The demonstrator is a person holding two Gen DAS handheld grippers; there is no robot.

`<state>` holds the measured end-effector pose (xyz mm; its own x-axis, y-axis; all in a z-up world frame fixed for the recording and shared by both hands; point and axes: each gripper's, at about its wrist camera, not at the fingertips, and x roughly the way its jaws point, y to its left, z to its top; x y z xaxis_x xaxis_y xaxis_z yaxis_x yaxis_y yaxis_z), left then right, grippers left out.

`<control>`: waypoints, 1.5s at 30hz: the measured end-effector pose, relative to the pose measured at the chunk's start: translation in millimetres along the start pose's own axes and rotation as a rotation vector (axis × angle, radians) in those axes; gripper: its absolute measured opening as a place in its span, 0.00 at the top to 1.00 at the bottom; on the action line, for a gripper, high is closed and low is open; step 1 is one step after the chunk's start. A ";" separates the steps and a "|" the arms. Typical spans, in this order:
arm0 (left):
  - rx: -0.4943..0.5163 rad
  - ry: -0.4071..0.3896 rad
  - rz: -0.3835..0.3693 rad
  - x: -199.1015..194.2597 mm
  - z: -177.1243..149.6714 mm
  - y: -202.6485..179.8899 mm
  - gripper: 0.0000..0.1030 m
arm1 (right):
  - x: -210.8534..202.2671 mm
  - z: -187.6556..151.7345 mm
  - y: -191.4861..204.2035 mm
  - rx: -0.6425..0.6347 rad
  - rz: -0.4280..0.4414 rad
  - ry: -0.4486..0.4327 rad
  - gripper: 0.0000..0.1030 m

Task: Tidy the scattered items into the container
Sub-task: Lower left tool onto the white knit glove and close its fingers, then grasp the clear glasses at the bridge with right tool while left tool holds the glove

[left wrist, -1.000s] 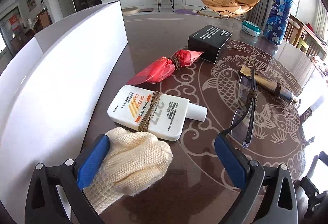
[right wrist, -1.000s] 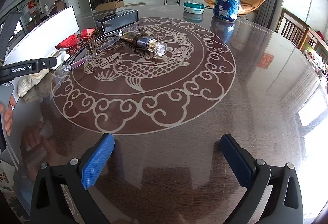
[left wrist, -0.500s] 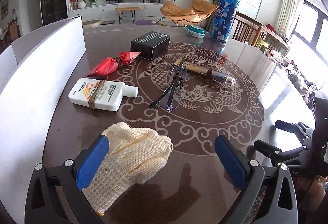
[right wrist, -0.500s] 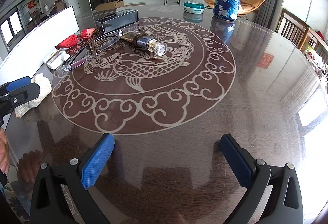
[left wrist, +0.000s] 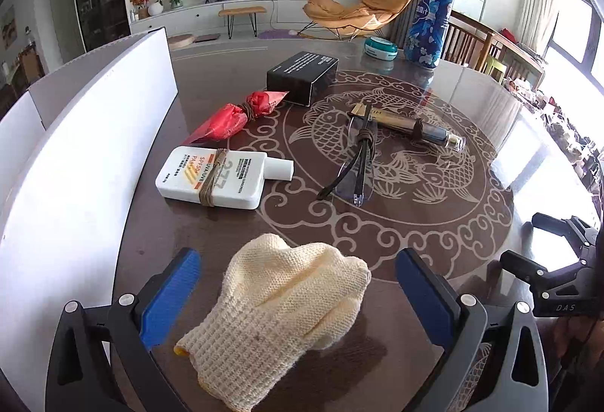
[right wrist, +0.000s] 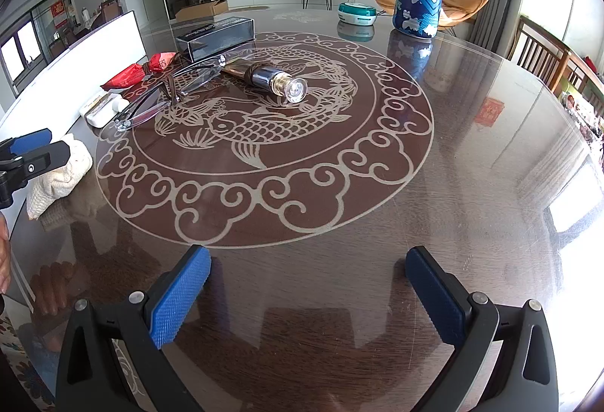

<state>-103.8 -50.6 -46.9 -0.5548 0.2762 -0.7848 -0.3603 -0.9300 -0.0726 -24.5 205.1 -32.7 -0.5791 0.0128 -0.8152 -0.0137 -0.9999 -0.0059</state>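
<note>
Landmark: knitted glove (left wrist: 279, 314), cream, lying flat on the table (left wrist: 434, 223).
Left gripper (left wrist: 298, 295): jaws wide apart, one on each side of the glove; no pad visibly touching it; nothing gripped.
Right gripper (right wrist: 307, 295): jaws wide apart, empty, over bare table well right of the glove.
Container (left wrist: 75, 163): white-walled box, just left of the glove.
Other items: sunscreen bottle (left wrist: 215, 176) just beyond the glove; red packet (left wrist: 234, 117) and black box (left wrist: 302, 76) farther beyond; glasses (left wrist: 356, 163) and flashlight (left wrist: 419, 129) beyond and to the right.
Step in hand: judged to be lining up on the glove for pickup.
Next move: likely needs the jaws lowered and closed on the soft knit, then a lift over the container's wall.
</note>
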 end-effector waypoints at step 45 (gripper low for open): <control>-0.141 -0.013 0.218 -0.6 -30.9 -9.9 0.42 | 84.1 151.6 100.2 0.152 0.333 0.149 0.21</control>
<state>-76.7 -49.0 -64.7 -0.6177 0.0676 -0.7835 -0.1233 -0.9923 0.0116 -198.1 107.1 -14.0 -0.4478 -0.3245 -0.8332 0.0281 -0.9365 0.3497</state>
